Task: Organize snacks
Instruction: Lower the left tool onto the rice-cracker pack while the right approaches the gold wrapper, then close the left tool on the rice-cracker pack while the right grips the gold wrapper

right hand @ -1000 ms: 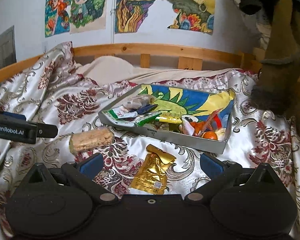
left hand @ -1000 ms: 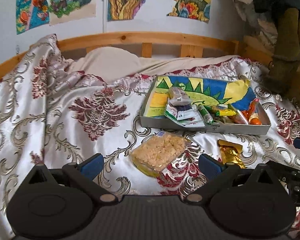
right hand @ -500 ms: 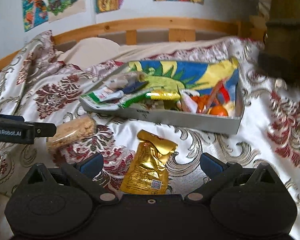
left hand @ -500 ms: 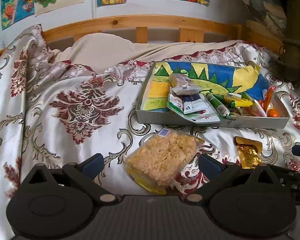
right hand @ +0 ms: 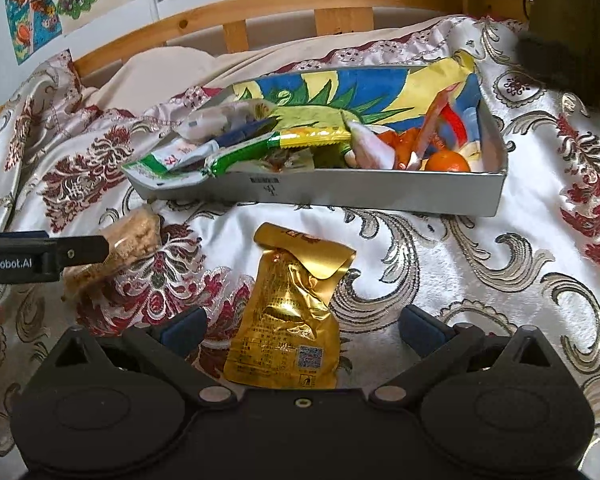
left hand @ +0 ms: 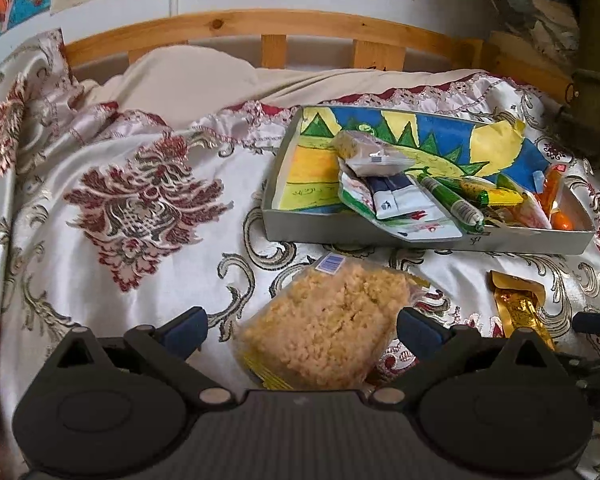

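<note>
A clear pack of puffed rice cake (left hand: 332, 320) lies on the bedspread, between the open jaws of my left gripper (left hand: 300, 324); it also shows in the right wrist view (right hand: 120, 252). A gold foil pouch (right hand: 290, 312) lies between the open jaws of my right gripper (right hand: 300, 324) and also shows in the left wrist view (left hand: 520, 304). Behind both stands a grey box (left hand: 420, 236) lined with a colourful drawing and holding several snack packs and an orange (right hand: 446, 160). The box also shows in the right wrist view (right hand: 340, 192).
The patterned satin bedspread (left hand: 140, 208) covers the bed. A wooden headboard rail (left hand: 260, 24) and a pillow (left hand: 188, 80) lie behind the box. The left gripper's finger (right hand: 44, 258) reaches in at the left of the right wrist view.
Both grippers have moved forward and down. The rice cake pack and the gold pouch now sit closer, between their jaws. Nothing has been gripped.
</note>
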Tool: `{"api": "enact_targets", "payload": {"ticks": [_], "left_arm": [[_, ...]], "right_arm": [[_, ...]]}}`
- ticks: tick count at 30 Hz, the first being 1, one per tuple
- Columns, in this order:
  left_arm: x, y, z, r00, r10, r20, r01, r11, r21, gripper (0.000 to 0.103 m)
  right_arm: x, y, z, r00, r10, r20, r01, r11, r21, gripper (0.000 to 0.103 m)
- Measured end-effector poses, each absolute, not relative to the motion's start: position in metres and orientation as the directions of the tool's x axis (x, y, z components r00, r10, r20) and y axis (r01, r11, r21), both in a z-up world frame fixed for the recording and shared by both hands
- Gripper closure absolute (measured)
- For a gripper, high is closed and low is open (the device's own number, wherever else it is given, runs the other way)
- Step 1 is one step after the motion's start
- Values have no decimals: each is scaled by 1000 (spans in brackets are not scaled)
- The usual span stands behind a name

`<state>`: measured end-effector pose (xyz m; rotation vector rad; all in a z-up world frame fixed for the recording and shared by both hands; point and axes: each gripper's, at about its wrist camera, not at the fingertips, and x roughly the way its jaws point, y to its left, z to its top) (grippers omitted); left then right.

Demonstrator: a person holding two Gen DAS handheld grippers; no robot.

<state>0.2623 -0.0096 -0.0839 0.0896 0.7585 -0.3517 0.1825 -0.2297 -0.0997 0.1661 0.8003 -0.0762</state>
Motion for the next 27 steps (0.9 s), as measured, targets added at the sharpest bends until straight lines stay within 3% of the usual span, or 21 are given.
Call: {"api": "enact_targets", "payload": {"ticks": [17,23,27], "left_arm": [[293,-15,-104,561,-393,-729,455,882,-125,1],[297,-11,-107,537,-411,-737,440,882,-171,2],[293,-15,-109,509,-418,-752,477,865,-158,12]], "right_arm": [[190,-225,-107,712,5,-702,113,986,122,1],[192,-222,-110,729,26,-684,87,987,131,10],[194,-216,-113,729,31,-684,60,992,109,21]]}}
